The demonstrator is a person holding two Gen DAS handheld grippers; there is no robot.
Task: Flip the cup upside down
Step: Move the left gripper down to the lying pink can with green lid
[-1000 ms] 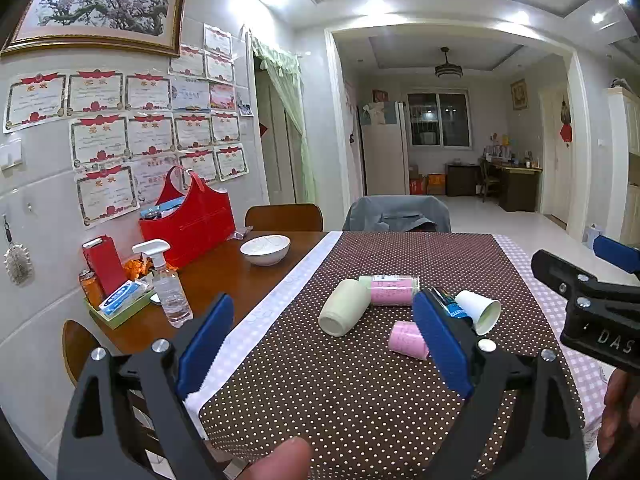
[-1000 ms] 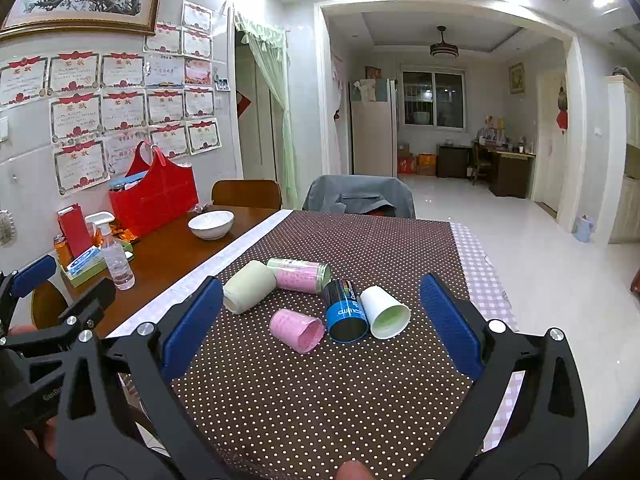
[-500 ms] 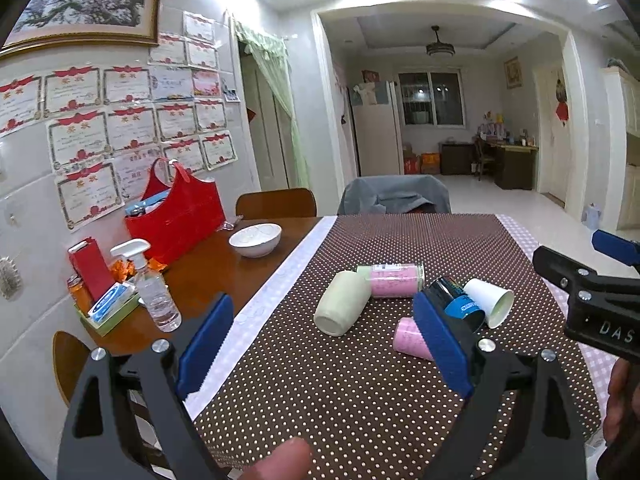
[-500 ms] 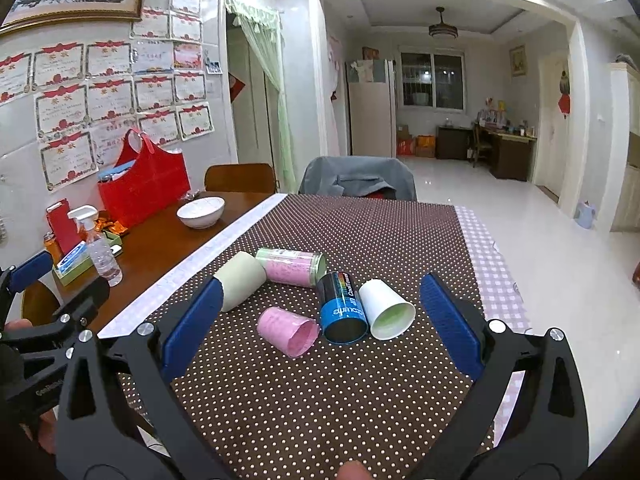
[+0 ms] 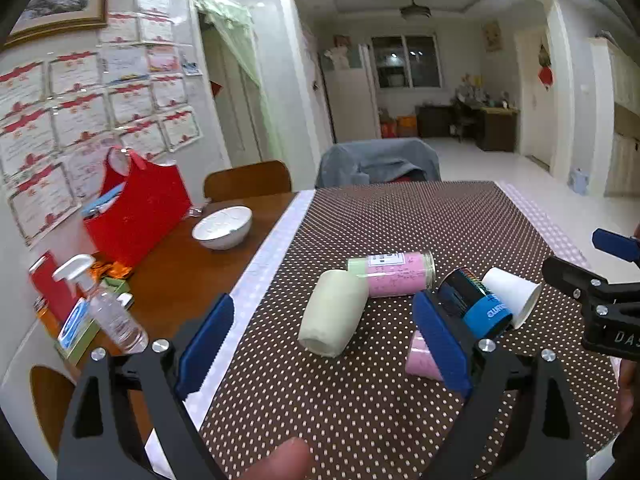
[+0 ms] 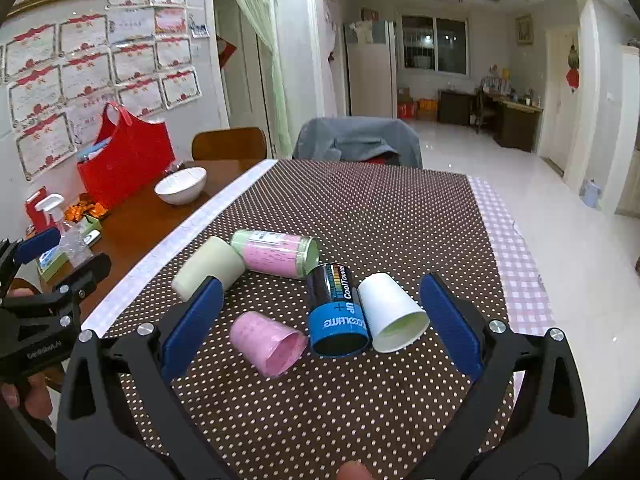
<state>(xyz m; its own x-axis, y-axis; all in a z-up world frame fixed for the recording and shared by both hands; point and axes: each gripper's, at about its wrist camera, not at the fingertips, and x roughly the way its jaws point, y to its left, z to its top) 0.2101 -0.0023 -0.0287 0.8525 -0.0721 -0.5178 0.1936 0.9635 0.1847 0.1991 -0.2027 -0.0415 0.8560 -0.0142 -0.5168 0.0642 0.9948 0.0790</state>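
Several cups lie on their sides on the brown dotted tablecloth (image 6: 360, 400): a pale green cup (image 5: 334, 318) (image 6: 209, 267), a pink cup (image 6: 267, 343) (image 5: 420, 358), a white paper cup (image 6: 390, 312) (image 5: 510, 291), a black and blue can (image 6: 338, 314) (image 5: 472, 306) and a pink and green jar (image 6: 278, 253) (image 5: 390, 274). My left gripper (image 5: 320, 346) is open and empty, just short of the pale green cup. My right gripper (image 6: 320, 324) is open and empty, its fingers either side of the pink cup, can and white cup, a little short of them.
A white bowl (image 5: 222, 227), a red bag (image 5: 140, 210) and a spray bottle (image 5: 108, 308) stand on the bare wood at the left. A chair with a grey cover (image 5: 378, 164) stands at the far end. The cloth's checked edge (image 6: 516, 264) runs along the right.
Both grippers have moved forward and lower toward the cups, which now look larger. Both stay open. The cups have not moved.
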